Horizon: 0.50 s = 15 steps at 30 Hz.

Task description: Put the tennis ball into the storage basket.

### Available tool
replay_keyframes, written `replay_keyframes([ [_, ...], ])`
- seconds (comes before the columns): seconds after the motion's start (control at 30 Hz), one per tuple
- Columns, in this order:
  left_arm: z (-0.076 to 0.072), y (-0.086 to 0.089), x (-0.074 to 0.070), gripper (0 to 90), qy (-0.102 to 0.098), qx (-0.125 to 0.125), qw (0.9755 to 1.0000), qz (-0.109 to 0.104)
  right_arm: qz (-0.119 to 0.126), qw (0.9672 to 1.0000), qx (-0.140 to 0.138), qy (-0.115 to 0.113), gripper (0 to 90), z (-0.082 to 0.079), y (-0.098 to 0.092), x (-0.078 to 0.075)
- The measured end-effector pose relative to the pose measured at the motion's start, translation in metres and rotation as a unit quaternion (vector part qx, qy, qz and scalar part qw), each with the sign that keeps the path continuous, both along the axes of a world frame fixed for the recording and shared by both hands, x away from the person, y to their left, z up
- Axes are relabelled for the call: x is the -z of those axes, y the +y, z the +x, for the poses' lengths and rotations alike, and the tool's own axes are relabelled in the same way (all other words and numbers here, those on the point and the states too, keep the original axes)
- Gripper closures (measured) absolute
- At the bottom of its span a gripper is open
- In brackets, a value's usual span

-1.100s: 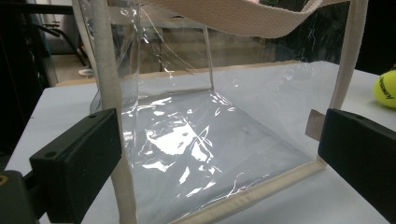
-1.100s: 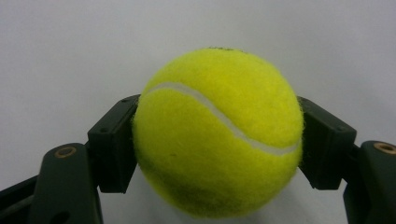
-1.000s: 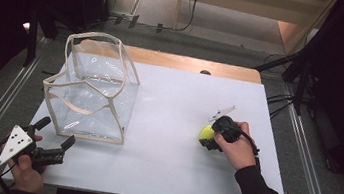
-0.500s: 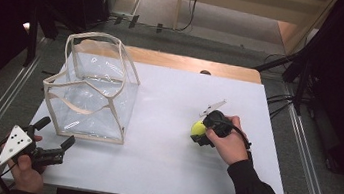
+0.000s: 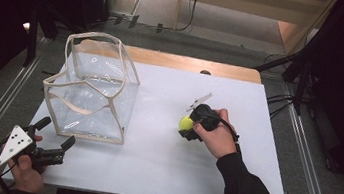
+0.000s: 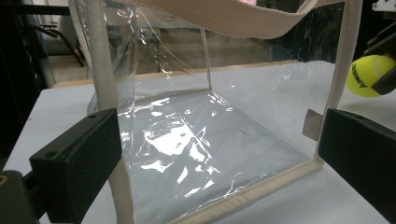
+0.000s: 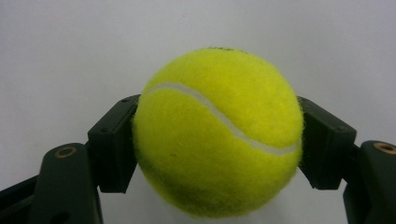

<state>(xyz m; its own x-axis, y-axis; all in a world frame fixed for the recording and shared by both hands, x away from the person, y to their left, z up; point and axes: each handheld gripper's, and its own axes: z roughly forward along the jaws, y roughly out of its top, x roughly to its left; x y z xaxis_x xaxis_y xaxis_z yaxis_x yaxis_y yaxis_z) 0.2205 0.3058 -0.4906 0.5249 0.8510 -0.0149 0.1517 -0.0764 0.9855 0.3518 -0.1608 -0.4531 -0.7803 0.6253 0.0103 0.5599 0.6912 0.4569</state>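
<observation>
Fuzzy yellow-green tennis ball (image 7: 218, 133) with a curved white seam sits clamped between the black jaws of the right gripper (image 5: 187, 127), above the white table (image 5: 161, 166), well right of the clear plastic bag (image 5: 92, 91). Left gripper (image 5: 53, 138) gapes empty before that bag.

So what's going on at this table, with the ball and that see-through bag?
A person holds a gripper in each hand. The right gripper is clamped on a yellow tennis ball above the white table. The left gripper sits open at the table's near corner, facing a clear plastic bag that stands open, with nothing inside yet.
</observation>
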Motion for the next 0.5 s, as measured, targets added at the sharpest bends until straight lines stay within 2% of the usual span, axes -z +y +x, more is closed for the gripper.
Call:
replay_keyframes([
  [0.37,0.0,0.0,0.0,0.0,0.001,0.002,1.0,0.0,-0.001,0.9998,-0.021,-0.003,23.5,0.006,0.023,-0.005],
  [0.5,0.0,0.0,0.0,0.0,0.001,0.003,1.0,-0.001,0.004,0.9998,-0.021,-0.001,23.5,0.007,0.031,-0.006],
])
